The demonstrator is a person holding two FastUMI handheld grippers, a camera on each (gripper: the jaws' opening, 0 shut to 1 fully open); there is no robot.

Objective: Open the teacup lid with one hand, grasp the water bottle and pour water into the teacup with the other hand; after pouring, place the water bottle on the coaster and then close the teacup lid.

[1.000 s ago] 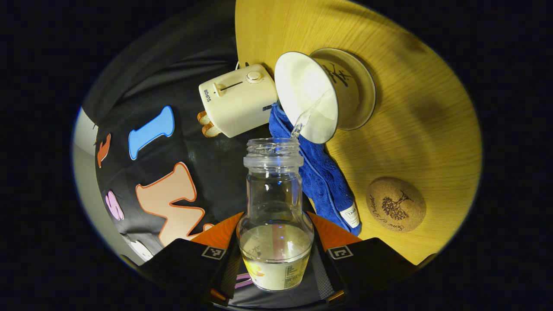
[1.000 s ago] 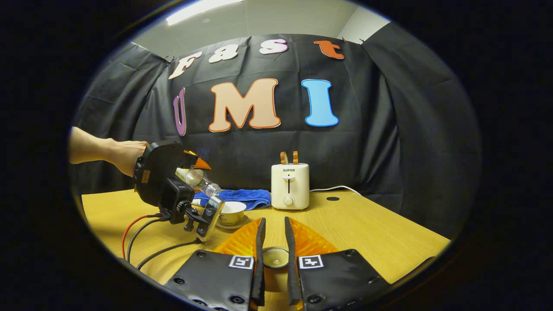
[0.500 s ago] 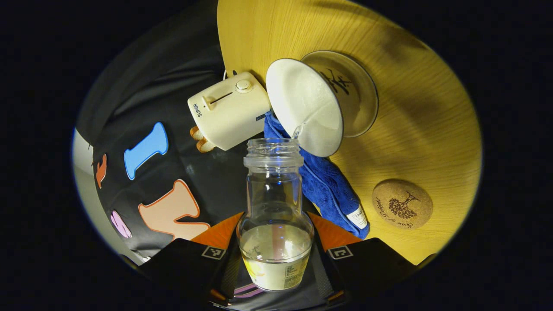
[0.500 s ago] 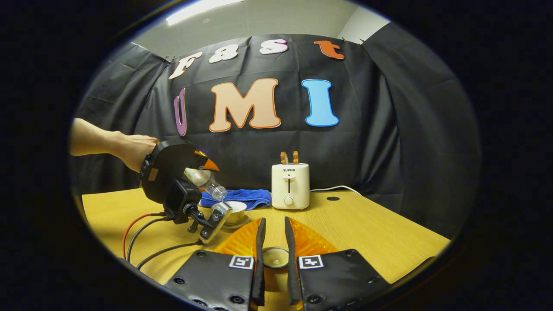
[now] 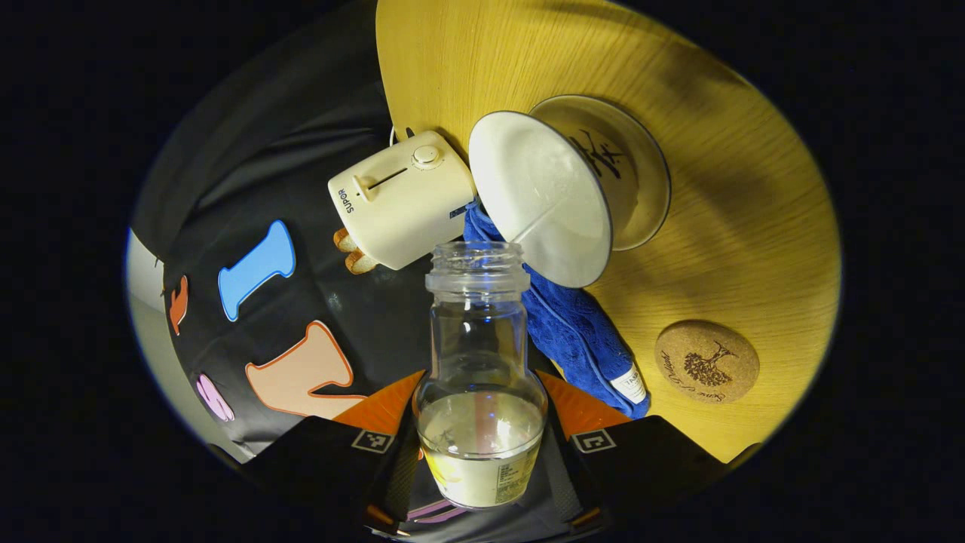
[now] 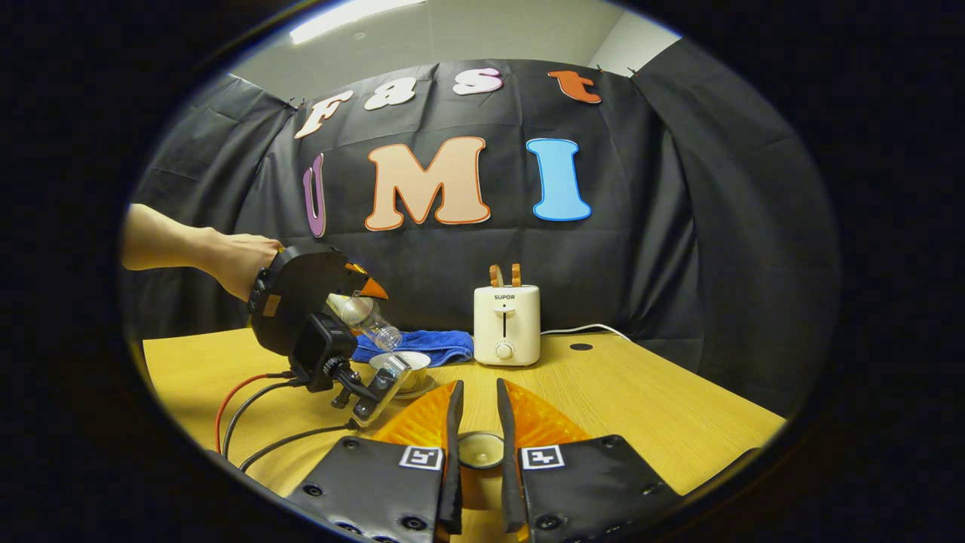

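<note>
the left gripper [image 5: 480, 445] clamps the water bottle [image 5: 481, 362], tilted with its mouth just beside the open teacup [image 5: 539, 197] on its saucer near the table's [image 5: 724, 196] back edge; no stream shows, some water remains. the right gripper [image 6: 478, 452] pinches the teacup lid [image 6: 480, 449] above the front edge. pouring looks about finished; left are setting the bottle on the bare coaster [image 5: 706, 361] and re-lidding the cup

Water bottle [image 5: 480, 377] base cut off at 6 o'clock; blue towel [image 5: 574, 332] partly behind teacup [image 5: 541, 196]; coaster [image 5: 706, 361] engraving too small to read.
</note>
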